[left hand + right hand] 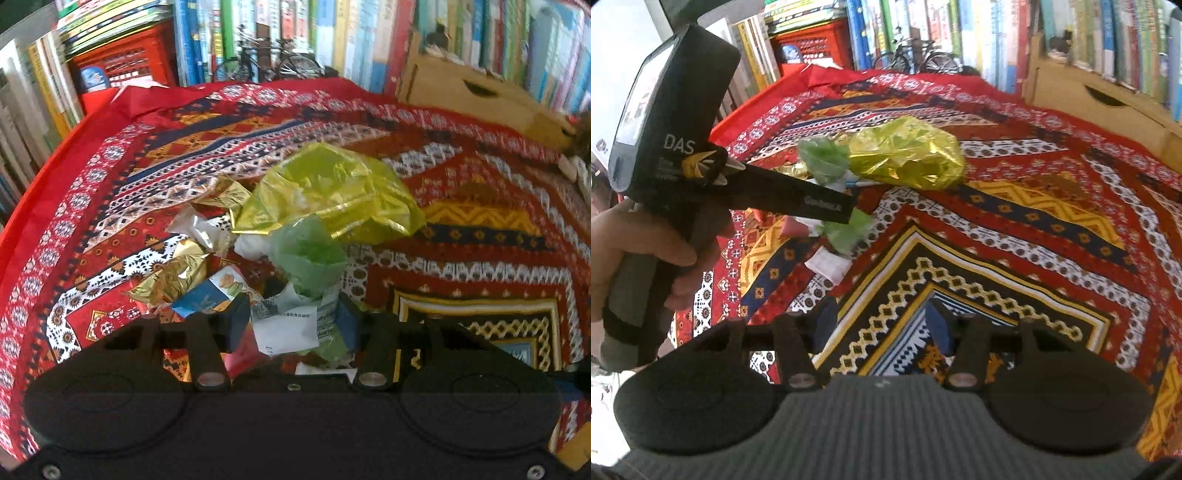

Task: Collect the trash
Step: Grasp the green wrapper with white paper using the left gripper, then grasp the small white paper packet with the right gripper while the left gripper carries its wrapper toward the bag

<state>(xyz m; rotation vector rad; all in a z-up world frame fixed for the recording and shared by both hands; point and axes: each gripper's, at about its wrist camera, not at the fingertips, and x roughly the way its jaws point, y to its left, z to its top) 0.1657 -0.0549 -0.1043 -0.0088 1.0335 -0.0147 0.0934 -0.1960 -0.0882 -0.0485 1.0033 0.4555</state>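
A heap of trash lies on the patterned red tablecloth (461, 258): a yellow-green foil bag (332, 192), a green plastic scrap (310, 254), gold foil wrappers (173, 277), a silver wrapper (195, 225) and a blue-and-white packet (210, 295). My left gripper (291, 323) reaches down into the heap's near edge. A white printed paper scrap (288, 328) and some green plastic fill the gap between its pads, touching both. In the right wrist view the foil bag (905, 158) lies farther off. My right gripper (882, 321) hovers open over bare cloth with nothing between its fingers.
A person's hand (635, 243) holds the left gripper's handle at the left. A cardboard box (472, 96) stands at the back right, with a red crate (125, 62), a model bicycle (266, 62) and rows of books behind the table.
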